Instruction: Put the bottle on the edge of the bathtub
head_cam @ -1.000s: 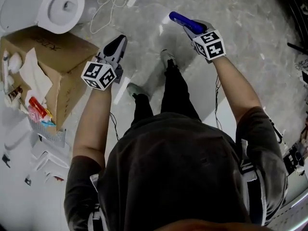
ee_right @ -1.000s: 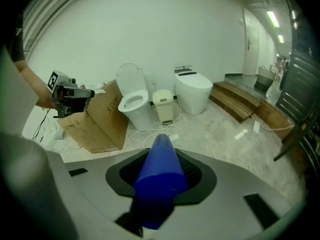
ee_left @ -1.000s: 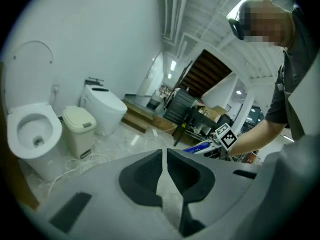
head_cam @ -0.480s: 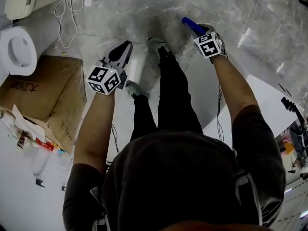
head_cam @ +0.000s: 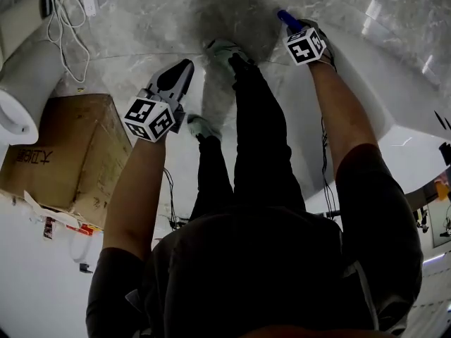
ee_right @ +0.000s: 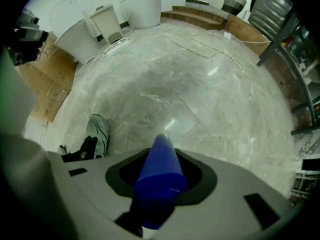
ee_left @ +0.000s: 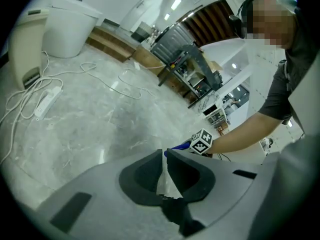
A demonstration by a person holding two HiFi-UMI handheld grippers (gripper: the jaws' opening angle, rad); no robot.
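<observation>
A blue bottle [ee_right: 160, 179] sticks out forward between the pads of my right gripper [ee_right: 161, 156], which is shut on it. In the head view that gripper [head_cam: 293, 25] is at the upper right with the bottle's blue end [head_cam: 284, 16] showing past it, over the marble floor just beside the white bathtub's rim [head_cam: 394, 97]. My left gripper [head_cam: 183, 67] hangs at the upper left of the person's legs, over the floor. Its jaws [ee_left: 164, 156] are shut with nothing in them, and past them the bottle [ee_left: 179, 146] shows.
A cardboard box [head_cam: 70, 146] stands at the left with a white toilet [head_cam: 21, 90] beyond it. A power strip with cables [head_cam: 70, 5] lies on the marble floor. The person's shoes [head_cam: 218, 48] are near the tub. Shelving and racks [ee_left: 190, 59] stand farther off.
The person has turned and stepped toward the bathtub: its white rim has come into view at the right. The right gripper with the bottle has moved up and right. Box and toilet slid left.
</observation>
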